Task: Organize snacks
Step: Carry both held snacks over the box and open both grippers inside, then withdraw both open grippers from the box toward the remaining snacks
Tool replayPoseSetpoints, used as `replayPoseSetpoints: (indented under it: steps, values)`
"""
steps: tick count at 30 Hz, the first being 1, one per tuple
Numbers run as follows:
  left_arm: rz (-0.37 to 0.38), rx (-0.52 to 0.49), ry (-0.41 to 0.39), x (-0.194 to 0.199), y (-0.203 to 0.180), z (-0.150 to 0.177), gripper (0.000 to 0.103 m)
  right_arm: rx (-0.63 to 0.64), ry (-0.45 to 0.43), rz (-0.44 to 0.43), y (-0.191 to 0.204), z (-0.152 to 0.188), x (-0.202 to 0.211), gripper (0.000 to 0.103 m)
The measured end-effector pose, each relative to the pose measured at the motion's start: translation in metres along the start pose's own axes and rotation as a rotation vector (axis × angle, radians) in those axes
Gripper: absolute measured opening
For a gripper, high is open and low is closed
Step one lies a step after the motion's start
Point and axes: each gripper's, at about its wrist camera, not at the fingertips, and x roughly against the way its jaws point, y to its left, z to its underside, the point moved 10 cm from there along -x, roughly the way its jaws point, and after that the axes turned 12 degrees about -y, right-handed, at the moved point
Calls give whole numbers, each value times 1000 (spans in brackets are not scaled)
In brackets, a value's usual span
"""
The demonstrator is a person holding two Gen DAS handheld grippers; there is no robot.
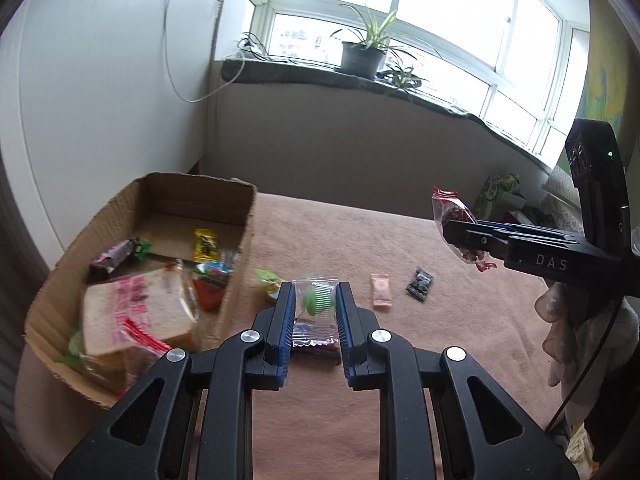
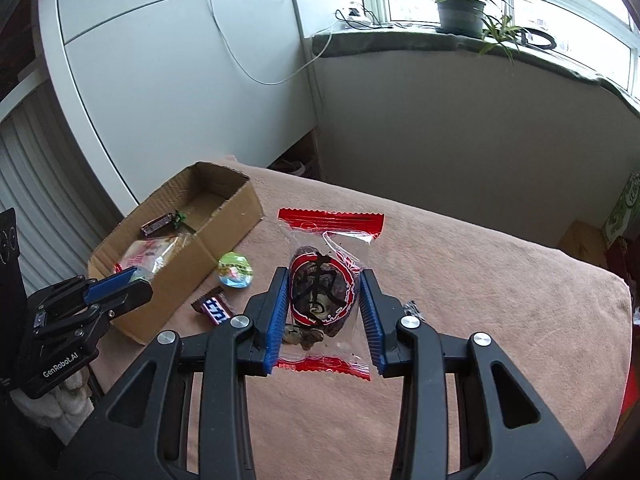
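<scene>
Holding one snack apiece, both grippers hang above the pink blanket-covered surface (image 1: 400, 360). The left gripper (image 1: 314, 308), low in its own view, pinches a clear plastic packet with a green sweet inside (image 1: 316, 300), its blue pads pressed to the wrapper's sides. The right gripper (image 2: 324, 304) is clamped on a clear red-edged packet of dark dried fruit (image 2: 326, 280), gripped at the bulging middle, probably so the slippery film cannot slide out. An open brown cardboard box (image 1: 240, 248) sits at the left of both views, already holding a wrapped sandwich (image 1: 136, 316) and small packets, so it is likely the destination. Loose on the blanket remain a pink sachet (image 1: 380, 292), a black sachet (image 1: 420, 284), a dark chocolate bar (image 2: 214, 306) and a green-blue wrapped sweet (image 2: 235, 270).
</scene>
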Motion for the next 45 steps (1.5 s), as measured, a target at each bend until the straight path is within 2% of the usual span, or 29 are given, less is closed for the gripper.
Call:
replayPoseSetpoints:
  steps: [7,12,17,27,29,30,31,32,33,35,39,45]
  values:
    - [-71,21,-52,11,58,-25,19,35,23,-67,50,-17,-33,36]
    - [-97,46,-60,6,95,-41,19,60,34,-103,83,-30,-57,36]
    - [-96,62,-41,-14,117,-52,19,64,57,-147,112,-39,-85,36]
    - [-126,77,-1,-39,148,-54,19,83,93,-146,133,-50,-140,36]
    - [-135,81,0,-40,151,-54,19,77,101,-146,131,-50,-147,41]
    - [-139,85,-1,-39,153,-53,19,76,99,-146,130,-51,-148,52]
    - [-141,86,-2,-39,155,-54,20,75,92,-141,130,-52,-148,67]
    - [-141,84,-3,-38,156,-53,24,71,82,-136,128,-53,-148,73]
    - [-148,84,-2,-38,158,-53,36,62,74,-132,126,-55,-146,79]
    - [-167,99,-9,-35,163,-53,57,29,71,-137,121,-56,-142,79]
    - [-162,114,-30,-28,164,-55,57,-8,70,-130,108,-55,-128,79]
    - [-116,97,-56,-15,144,-57,57,-42,26,-91,75,-60,-89,79]
